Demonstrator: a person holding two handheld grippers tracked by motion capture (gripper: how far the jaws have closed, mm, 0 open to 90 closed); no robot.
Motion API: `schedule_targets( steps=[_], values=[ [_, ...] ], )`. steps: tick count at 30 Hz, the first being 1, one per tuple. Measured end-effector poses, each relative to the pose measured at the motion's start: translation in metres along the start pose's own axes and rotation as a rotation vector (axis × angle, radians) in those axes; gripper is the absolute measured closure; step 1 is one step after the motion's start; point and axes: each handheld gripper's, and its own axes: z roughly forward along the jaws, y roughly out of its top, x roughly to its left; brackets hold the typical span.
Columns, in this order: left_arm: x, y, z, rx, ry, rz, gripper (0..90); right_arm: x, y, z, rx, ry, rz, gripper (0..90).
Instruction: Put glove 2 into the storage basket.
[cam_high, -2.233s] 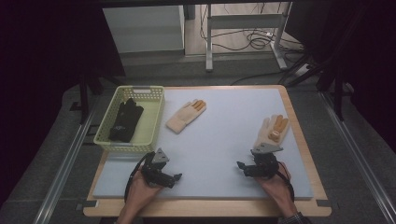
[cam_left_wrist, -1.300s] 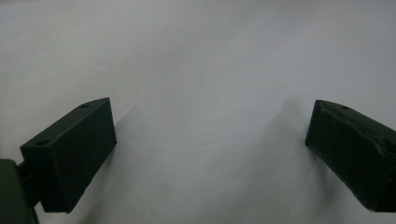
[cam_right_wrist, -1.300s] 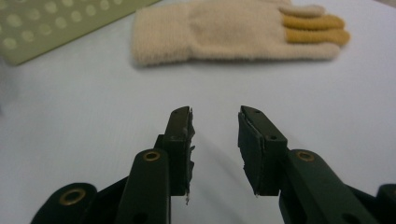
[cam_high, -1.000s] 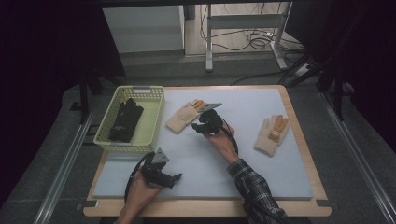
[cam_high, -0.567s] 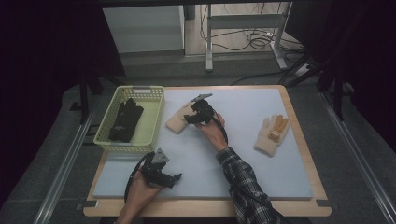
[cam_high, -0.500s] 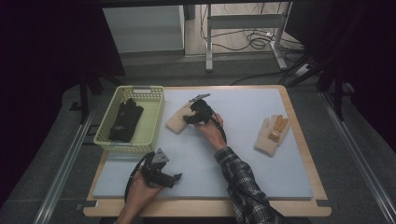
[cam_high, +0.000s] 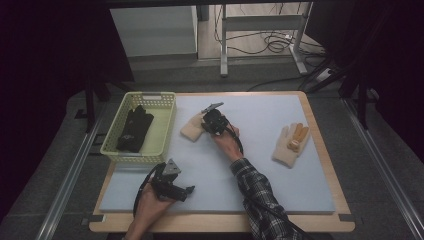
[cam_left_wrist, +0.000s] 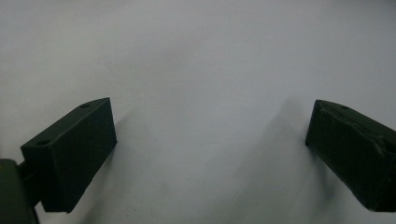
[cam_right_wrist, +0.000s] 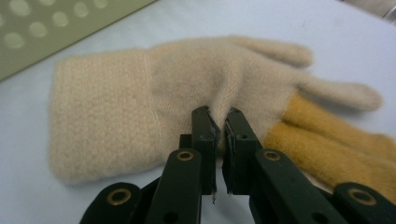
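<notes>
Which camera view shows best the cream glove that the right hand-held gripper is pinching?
The right gripper view: the cream glove is seen up close there, with a fold of its knit pinched in the shut right hand-held gripper. In the high view the glove is small and partly hidden by that gripper. The left gripper view gives no help.

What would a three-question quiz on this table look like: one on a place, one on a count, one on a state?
1. Where do the black gloves lie?
A. in the basket
B. on the floor
C. in a hand

2. How many cream gloves are on the mat?
A. one
B. two
C. four

3. The right gripper is:
A. wide open
B. pinching a glove
C. inside the basket

Answers: 1 A, dark gloves fill the green basket; 2 B, one beside the basket, the other glove near the right edge; 3 B, the jaws squeeze a fold of knit.
</notes>
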Motion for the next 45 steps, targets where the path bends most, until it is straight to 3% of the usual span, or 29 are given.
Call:
schedule_targets(
  steps=[6,14,16,22,28,31,33,34,37,39,42,45],
  values=[
    [0.0,0.0,0.0,0.0,0.0,-0.001,2.1,-0.004,0.004,-0.03,-0.03,0.038,-0.034,83.4],
    [0.0,0.0,0.0,0.002,0.002,0.002,2.1,-0.003,0.001,-0.083,-0.057,0.102,-0.09,83.2],
    [0.0,0.0,0.0,0.001,0.002,0.002,2.2,0.0,-0.006,-0.101,-0.069,0.132,-0.106,83.2],
    [0.0,0.0,0.0,-0.001,0.001,0.0,2.3,0.007,-0.029,-0.131,-0.056,0.187,-0.159,83.0],
    [0.0,0.0,0.0,-0.003,0.002,-0.003,2.4,0.01,-0.065,-0.14,0.006,0.182,-0.219,82.9],
    [0.0,0.0,0.0,-0.003,0.001,-0.003,2.4,0.005,-0.08,-0.134,0.029,0.166,-0.198,77.3],
    [0.0,0.0,0.0,-0.002,0.002,-0.002,2.4,0.003,-0.087,-0.13,0.017,0.115,-0.176,58.4],
    [0.0,0.0,0.0,-0.002,0.001,-0.003,2.4,0.001,-0.088,-0.13,0.012,0.11,-0.165,54.0],
    [0.0,0.0,0.0,-0.003,0.002,-0.003,2.4,-0.01,-0.089,-0.135,-0.019,0.081,-0.103,49.0],
    [0.0,0.0,0.0,-0.002,0.002,-0.003,2.4,-0.017,-0.089,-0.14,-0.029,0.071,-0.058,51.3],
    [0.0,0.0,0.0,-0.002,0.002,-0.003,2.4,-0.025,-0.095,-0.146,-0.013,0.048,0.012,69.5],
    [0.0,0.0,0.0,-0.002,0.001,-0.003,2.4,-0.028,-0.104,-0.147,0.009,0.041,0.032,79.5]
  ],
)
